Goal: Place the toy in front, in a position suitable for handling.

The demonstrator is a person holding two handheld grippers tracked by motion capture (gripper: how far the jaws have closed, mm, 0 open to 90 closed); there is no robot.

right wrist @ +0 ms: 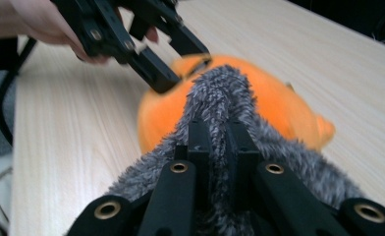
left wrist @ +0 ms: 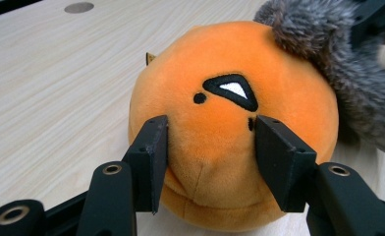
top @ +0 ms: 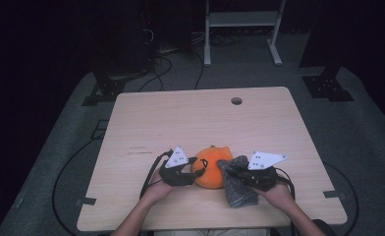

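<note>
A round orange plush toy (top: 209, 169) lies on the wooden table (top: 190, 118) near the front edge. My left gripper (top: 193, 169) is shut on its left side; in the left gripper view both pads (left wrist: 153, 157) press into the orange plush (left wrist: 230, 73) below its stitched eye. A grey fuzzy cloth (top: 237, 187) lies against the toy's right side and drapes onto it (left wrist: 338, 64). My right gripper (top: 232, 173) is shut on that cloth, and its jaws (right wrist: 217, 130) are buried in the grey pile (right wrist: 220, 93). The left gripper (right wrist: 166, 59) is seen beyond the toy (right wrist: 279, 108).
A round cable hole (top: 236, 101) sits near the table's far edge. Behind the table stand a white metal frame (top: 239, 19) and black stand bases (top: 328, 86), with cables on the grey floor (top: 156, 69). Bare wood stretches across the far half of the table.
</note>
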